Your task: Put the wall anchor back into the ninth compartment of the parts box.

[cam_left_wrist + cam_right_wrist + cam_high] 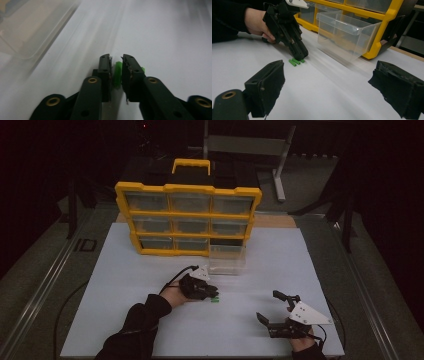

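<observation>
Three small green pieces (296, 61) lie side by side on the white table top (150, 270), in front of a clear plastic drawer (227, 260). My left gripper (212, 295) points down at them, and its jaws are closed on one green piece (117, 75), which stands between the pads. Another green piece (143, 69) peeks out past the right jaw. In the right gripper view the left gripper (300, 56) rests its tips on the rightmost piece. My right gripper (268, 306) stands open near the front right of the table, with nothing between its jaws (329, 82).
A yellow organiser (187, 215) with several clear drawers stands upright at the back of the table. One drawer (344, 32) is pulled out and sits on the table before its vacant slot. A metal stand (280, 165) rises behind the table.
</observation>
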{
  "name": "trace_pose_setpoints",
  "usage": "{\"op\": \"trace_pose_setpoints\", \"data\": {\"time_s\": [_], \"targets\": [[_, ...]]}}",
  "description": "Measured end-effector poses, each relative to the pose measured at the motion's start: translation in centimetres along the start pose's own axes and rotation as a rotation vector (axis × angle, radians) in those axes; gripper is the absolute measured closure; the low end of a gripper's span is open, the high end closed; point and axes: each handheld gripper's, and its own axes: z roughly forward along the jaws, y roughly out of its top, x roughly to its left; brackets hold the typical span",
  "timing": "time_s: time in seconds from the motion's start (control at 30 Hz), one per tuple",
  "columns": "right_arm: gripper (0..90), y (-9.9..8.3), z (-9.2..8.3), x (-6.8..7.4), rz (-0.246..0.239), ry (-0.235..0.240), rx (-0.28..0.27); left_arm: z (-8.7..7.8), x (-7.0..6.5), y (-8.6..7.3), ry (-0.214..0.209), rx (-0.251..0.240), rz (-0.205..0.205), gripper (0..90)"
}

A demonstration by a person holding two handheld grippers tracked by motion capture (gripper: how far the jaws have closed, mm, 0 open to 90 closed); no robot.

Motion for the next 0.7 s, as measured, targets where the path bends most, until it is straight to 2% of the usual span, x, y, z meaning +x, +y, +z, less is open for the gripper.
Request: {"op": "trace_pose_setpoints", "data": {"time_s": [0.13, 0.37, 0.5, 0.7], "targets": [[10.0, 0.0, 0.0, 0.0, 0.001, 0.000, 0.001, 0.1, 0.0, 0.1, 0.008, 0.006, 0.007, 84.1], [10.0, 0.0, 0.1, 0.0, -0.002, 0.001, 0.003, 0.1, 0.3, 0.2, -0.007, 0.013, 0.002, 84.8], [10.0, 0.0, 0.0, 0.0, 0.001, 0.001, 0.002, 0.0, 0.5, 0.5, -0.034, 0.031, 0.002, 85.3], [10.0, 0.0, 0.0, 0.0, 0.001, 0.000, 0.000, -0.7, 0.5, 1.1, -0.025, 0.047, 0.010, 85.3]]}}
